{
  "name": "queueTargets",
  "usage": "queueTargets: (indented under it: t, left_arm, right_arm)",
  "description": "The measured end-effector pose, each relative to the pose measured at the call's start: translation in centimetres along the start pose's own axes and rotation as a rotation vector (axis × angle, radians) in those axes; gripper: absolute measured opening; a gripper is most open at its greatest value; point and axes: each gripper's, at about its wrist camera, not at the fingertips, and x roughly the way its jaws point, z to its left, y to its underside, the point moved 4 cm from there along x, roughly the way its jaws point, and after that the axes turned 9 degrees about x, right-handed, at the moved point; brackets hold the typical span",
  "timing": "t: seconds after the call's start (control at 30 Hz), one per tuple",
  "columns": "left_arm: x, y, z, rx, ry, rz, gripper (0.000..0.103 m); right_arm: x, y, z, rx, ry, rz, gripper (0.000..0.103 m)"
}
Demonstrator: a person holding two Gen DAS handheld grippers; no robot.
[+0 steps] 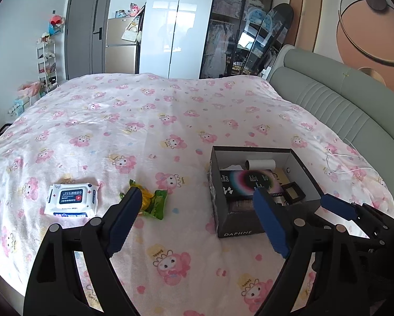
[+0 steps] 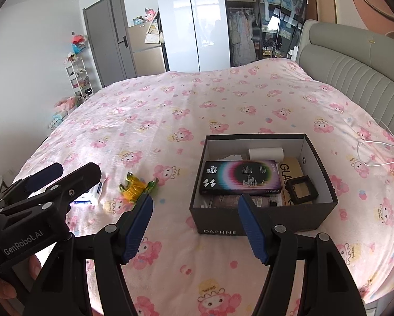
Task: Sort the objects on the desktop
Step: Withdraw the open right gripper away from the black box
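Note:
A dark cardboard box [image 1: 234, 230] [image 2: 320, 217] sits on the pink bedspread and holds a black book with a rainbow ring [image 2: 240, 180], a white roll [image 2: 266, 154] and a small black square case [image 2: 302, 188]. Left of the box lie a green and yellow snack packet [image 1: 154, 201] [image 2: 135, 188] and a white wet-wipes pack [image 1: 70, 198], mostly hidden in the right wrist view. My left gripper [image 1: 197, 197] hovers open between the packet and the box. My right gripper [image 2: 195, 201] hangs open before the box's left front corner, with nothing between its fingers.
The bed [image 1: 170, 121] with its pink cartoon cover stretches far ahead. A grey padded headboard [image 1: 336, 105] bounds the right side, and a white cable [image 2: 378, 155] lies near it. Wardrobes, a door and a white shelf rack [image 1: 47, 63] stand beyond the bed.

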Motion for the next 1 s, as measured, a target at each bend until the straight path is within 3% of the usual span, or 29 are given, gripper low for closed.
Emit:
queueTargets:
  t: [0.4, 0.83, 1.0]
  left_arm:
    - [-5.3, 6.9, 0.3, -0.005, -0.004, 0.025, 0.090]
    - [-5.8, 8.0, 0.7, 0.004, -0.054, 0.021, 0.100]
    - [-5.6, 8.1, 0.4, -0.005, -0.027, 0.019, 0.102]
  right_arm:
    - [-3.2, 6.1, 1.5, 0.014, -0.042, 0.007, 0.064]
    - [-3.8, 7.3, 1.4, -0.002, 0.011, 0.000, 0.064]
    - [-3.9, 7.6, 1.1, -0.003, 0.032, 0.001, 0.064]
